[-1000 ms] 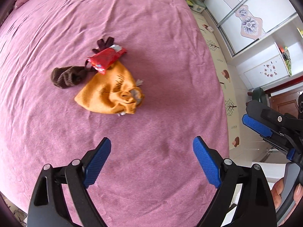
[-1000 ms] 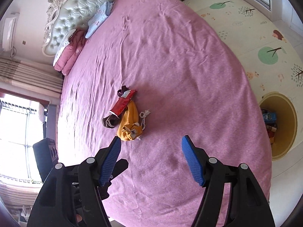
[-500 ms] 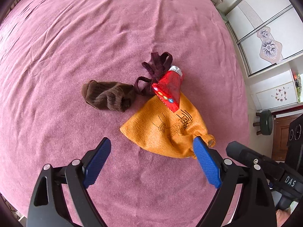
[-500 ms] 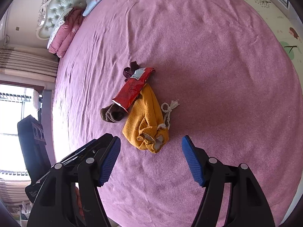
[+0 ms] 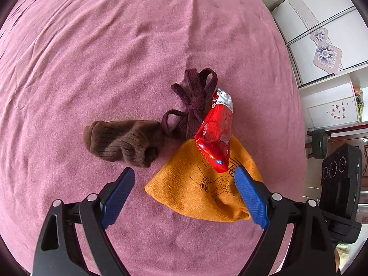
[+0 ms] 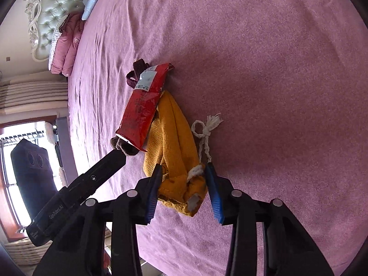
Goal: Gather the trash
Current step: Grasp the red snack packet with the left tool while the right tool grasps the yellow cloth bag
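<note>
A red snack wrapper lies across an orange cloth pouch on the pink bedspread. A brown sock and a dark maroon strap lie beside them. My left gripper is open, just short of the pouch and sock. My right gripper is half closed, its jaws either side of the pouch's gathered end, not clamped. The wrapper and a white cord show in the right wrist view.
A tufted headboard with pink pillows is at the bed's far end. A white wardrobe stands past the bed edge. A black speaker stands near the bed, and it also shows by the window.
Both grippers have moved in close to the pile. The right gripper's jaws have narrowed around the pouch's gathered end. The left gripper stays wide open.
</note>
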Tool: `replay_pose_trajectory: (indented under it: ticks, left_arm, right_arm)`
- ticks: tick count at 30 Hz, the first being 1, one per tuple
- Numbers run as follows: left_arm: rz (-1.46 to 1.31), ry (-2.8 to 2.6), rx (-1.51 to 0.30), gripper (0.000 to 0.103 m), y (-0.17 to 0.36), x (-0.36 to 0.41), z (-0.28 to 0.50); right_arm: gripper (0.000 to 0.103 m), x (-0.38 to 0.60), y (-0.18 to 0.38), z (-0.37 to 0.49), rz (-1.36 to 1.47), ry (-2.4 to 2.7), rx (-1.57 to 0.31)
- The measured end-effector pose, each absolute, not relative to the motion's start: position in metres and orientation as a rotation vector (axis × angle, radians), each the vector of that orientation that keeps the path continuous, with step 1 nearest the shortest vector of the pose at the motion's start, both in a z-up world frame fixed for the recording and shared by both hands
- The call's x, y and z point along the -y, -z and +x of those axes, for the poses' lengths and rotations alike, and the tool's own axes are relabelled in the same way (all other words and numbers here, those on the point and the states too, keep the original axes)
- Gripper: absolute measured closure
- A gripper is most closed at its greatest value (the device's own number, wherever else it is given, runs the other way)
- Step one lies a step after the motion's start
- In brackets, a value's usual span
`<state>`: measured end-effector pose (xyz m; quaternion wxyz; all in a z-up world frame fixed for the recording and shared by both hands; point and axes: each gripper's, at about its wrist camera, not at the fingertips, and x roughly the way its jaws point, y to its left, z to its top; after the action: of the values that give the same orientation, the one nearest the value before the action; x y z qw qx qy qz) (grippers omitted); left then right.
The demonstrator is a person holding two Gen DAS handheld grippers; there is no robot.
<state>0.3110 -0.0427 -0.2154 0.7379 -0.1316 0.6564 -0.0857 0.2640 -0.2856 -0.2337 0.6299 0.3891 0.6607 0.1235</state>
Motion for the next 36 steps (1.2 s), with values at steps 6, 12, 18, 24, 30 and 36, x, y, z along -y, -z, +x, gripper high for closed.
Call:
replay_pose_trajectory:
  ticks: [6,12,18,24,30,36]
  left_arm:
    - [-0.241,0.230,-1.458,0.015,0.220,0.072,0.335]
    - [-0.189,0.221,-1.522,0.023,0.232,0.102,0.348]
    - [-0.155,0.202,-1.561,0.066,0.246,0.116,0.345]
    - [-0.203,0.237,-1.534,0.068,0.237,0.113,0.324]
    - [-0.242,0.278,-1.500,0.068,0.209,0.116,0.301]
    - [-0.225,0.356,-1.456,0.068,0.164,0.137,0.280]
  right_arm:
    - [0.068,0.319,0.236,0.249,0.956,-0.243,-1.508]
    - [0.068,0.330,0.233,0.240,0.944,-0.233,-1.499]
    - [0.068,0.330,0.231,0.237,0.934,-0.236,-1.501]
    - [0.068,0.336,0.221,0.230,0.933,-0.236,-1.473]
    - [0.068,0.352,0.196,0.219,0.909,-0.250,-1.430]
    - [0.068,0.384,0.160,0.198,0.936,-0.214,-1.339]
